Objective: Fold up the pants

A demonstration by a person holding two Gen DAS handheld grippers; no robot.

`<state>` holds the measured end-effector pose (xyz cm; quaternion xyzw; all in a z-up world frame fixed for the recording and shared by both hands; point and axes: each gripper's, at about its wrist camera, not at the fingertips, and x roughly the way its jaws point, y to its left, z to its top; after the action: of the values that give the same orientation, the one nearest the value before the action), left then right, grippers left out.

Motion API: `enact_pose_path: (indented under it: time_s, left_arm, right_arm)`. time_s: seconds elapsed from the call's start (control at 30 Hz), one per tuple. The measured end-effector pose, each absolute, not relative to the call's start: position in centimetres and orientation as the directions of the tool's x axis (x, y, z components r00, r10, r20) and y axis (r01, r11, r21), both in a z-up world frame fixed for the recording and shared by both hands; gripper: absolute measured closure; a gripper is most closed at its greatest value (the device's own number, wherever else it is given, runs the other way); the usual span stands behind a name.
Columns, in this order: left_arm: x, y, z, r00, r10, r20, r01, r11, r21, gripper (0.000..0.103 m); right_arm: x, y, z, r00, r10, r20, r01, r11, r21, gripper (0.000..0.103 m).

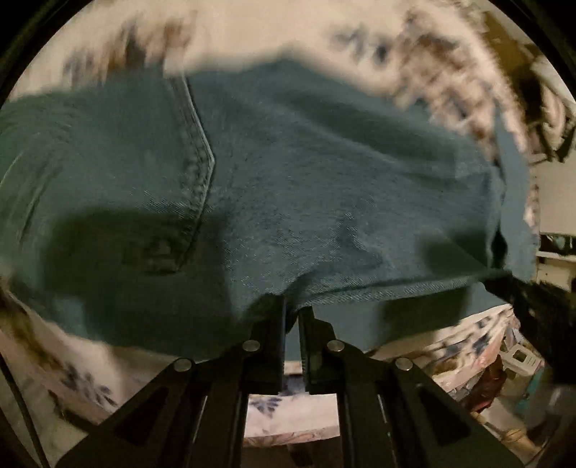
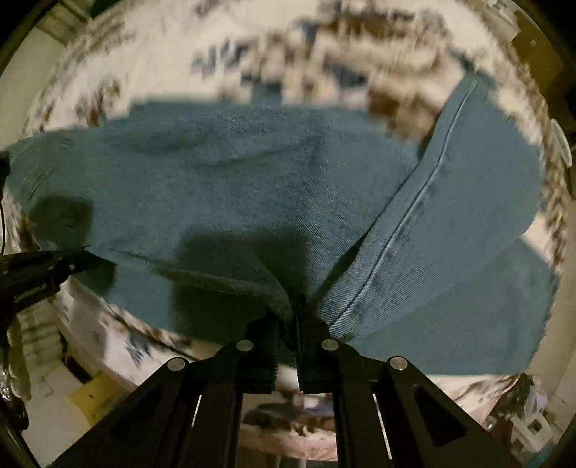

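Both wrist views look forward, close over the same pants [image 1: 306,187] [image 2: 252,187] — each from its own edge.

**Pants spread across the bed, gripped at the near edge**

The pants [image 1: 324,187] lay on the bed [image 1: 252,32], reaching nearly from its left edge to its right. The left gripper [image 1: 292,306] pinched their near edge; the right gripper [image 2: 293,306] clamped the same edge further right. A leg [image 2: 450,201] lay folded over beside the right gripper.
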<state>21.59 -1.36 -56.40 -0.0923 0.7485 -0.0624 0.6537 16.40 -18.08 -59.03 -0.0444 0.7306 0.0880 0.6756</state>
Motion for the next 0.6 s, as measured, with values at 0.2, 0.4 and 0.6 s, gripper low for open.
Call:
enact_pose_path:
  time_s: [0.2, 0.4, 0.6]
  left_arm:
    - [20.7, -1.6, -56.7, -0.134, -0.205, -0.970, -0.060, 0.978, -0.199, 0.094]
    - [19.7, -0.4, -50.4, -0.062, -0.163, -0.985, -0.113, 0.981, -0.155, 0.022]
    - [19.3, 1.2, -51.1, 0.020, -0.014, -1.000, -0.173, 0.985, -0.018, 0.007]
  right_arm:
    - [16.0, -18.3, -61.7, -0.174, 0.055, -0.983, -0.158, 0.984, 0.083, 0.086]
    - [17.9, -22.2, -54.7, -0.088, 0.209, -0.974, 0.089, 0.975, 0.202, 0.006]
    - [25.5, -28.3, -54.8, 0.013, 0.006, -1.000, 0.279, 0.960, 0.010, 0.006]
